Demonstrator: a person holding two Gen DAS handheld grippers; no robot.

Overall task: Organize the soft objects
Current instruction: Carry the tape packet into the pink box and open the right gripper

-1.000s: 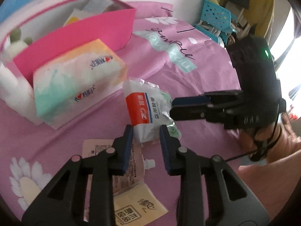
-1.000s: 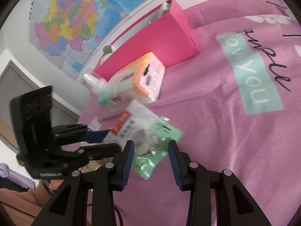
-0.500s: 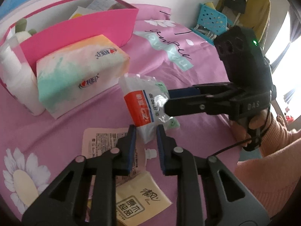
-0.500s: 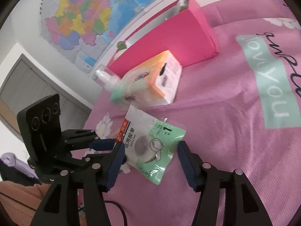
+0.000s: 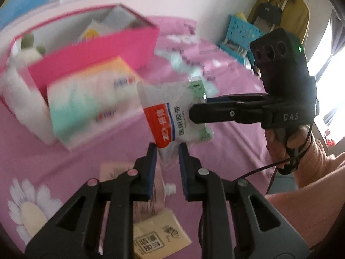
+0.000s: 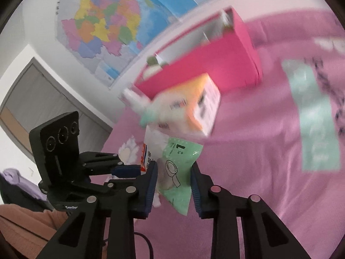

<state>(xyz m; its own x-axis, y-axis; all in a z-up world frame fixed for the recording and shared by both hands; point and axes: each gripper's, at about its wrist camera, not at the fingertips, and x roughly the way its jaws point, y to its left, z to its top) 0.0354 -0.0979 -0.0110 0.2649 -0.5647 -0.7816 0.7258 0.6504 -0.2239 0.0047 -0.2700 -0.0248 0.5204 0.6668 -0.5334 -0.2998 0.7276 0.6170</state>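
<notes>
A plastic packet of medical tape, white with a red band and a green back, hangs in the air above the pink bedspread. My left gripper is shut on its clear lower end. My right gripper comes in from the right, its jaws closing on the packet's green edge. In the right wrist view the packet fills the gap of the right gripper, and the left gripper holds it from the left. An open pink box with soft items inside stands behind.
A tissue pack lies in front of the pink box, with a white bottle to its left. Under my left gripper lie a spouted pouch and a yellow packet. A blue plastic stool stands beyond the bed.
The tape packet has come up off the bedspread. My left gripper shut on its lower end. My right gripper opened wide around the packet, then narrowed onto it and rose a little.
</notes>
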